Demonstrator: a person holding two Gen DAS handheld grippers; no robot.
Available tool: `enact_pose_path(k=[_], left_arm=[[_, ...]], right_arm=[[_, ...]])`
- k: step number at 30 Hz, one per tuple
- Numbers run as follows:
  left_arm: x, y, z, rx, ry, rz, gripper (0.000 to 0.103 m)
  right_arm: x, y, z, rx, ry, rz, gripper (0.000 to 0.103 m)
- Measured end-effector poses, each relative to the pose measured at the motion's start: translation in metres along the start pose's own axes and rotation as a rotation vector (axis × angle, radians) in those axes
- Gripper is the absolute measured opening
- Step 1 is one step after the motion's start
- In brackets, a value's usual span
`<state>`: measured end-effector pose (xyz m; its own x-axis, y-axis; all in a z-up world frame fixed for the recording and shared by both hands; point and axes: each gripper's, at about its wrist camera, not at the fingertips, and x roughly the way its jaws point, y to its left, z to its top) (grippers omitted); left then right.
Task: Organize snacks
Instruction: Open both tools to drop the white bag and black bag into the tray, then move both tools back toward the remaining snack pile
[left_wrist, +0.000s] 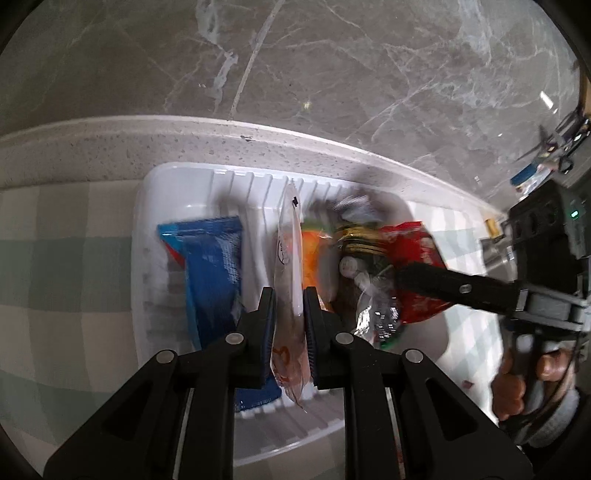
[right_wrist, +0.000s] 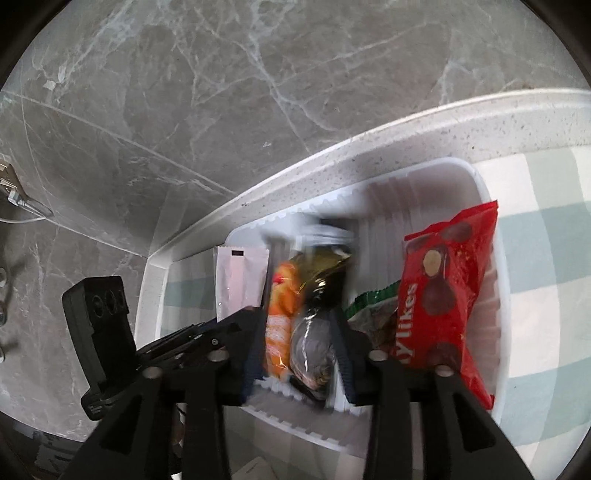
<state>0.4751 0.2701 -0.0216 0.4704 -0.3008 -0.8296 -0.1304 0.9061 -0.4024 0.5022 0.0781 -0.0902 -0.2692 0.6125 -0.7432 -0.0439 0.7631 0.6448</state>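
A white ribbed bin (left_wrist: 177, 173) stands on a checked cloth. My left gripper (left_wrist: 288, 295) is shut on a thin clear packet (left_wrist: 290, 258) with a brown filling, held edgewise over the bin. A blue packet (left_wrist: 214, 273) lies at its left. An orange packet (left_wrist: 310, 254), a dark gold packet (left_wrist: 354, 236) and a red packet (left_wrist: 413, 258) sit to its right. My right gripper (right_wrist: 297, 317) stands open inside the bin (right_wrist: 480, 184), with the blurred dark packet (right_wrist: 314, 343) upright between its fingers. The orange packet (right_wrist: 279, 317) and the red packet (right_wrist: 439, 295) flank it.
The bin sits close to the speckled counter edge (left_wrist: 258, 136), with grey marble floor (left_wrist: 332, 66) beyond. A person's hand (left_wrist: 513, 376) grips the right tool. Scissors and small clutter (left_wrist: 554, 151) lie far right. A green-edged packet (right_wrist: 373, 299) lies under the red one.
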Motion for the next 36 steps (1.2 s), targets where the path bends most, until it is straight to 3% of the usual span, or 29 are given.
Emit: enact_pose_path(k=[12,19,25,28,31,36], left_arm=[[-0.027,-0.019,-0.015,0.036,-0.06,0.062,0.015],[-0.06,-0.029,-0.051,0.037,-0.074,0.069,0.022],[-0.088,-0.033,-0.1,0.011,-0.053,0.064,0.023],[-0.098,-0.035,-0.125,-0.017,-0.039,0.062,0.03],[-0.106,-0.038,-0.152,-0.043,-0.023,0.047,0.05],[-0.11,-0.041,-0.19,-0.091,0.02,0.027,0.051]], right_arm=[[-0.047,0.025,-0.026,-0.102,-0.047,0.005,0.049],[-0.085,0.032,-0.061,-0.141,-0.066,-0.011,0.054],[-0.113,0.026,-0.099,-0.145,-0.075,-0.041,0.06],[-0.121,0.018,-0.119,-0.133,-0.072,-0.059,0.06],[-0.125,0.006,-0.142,-0.109,-0.057,-0.086,0.061],[-0.12,-0.016,-0.174,-0.057,-0.02,-0.141,0.062]])
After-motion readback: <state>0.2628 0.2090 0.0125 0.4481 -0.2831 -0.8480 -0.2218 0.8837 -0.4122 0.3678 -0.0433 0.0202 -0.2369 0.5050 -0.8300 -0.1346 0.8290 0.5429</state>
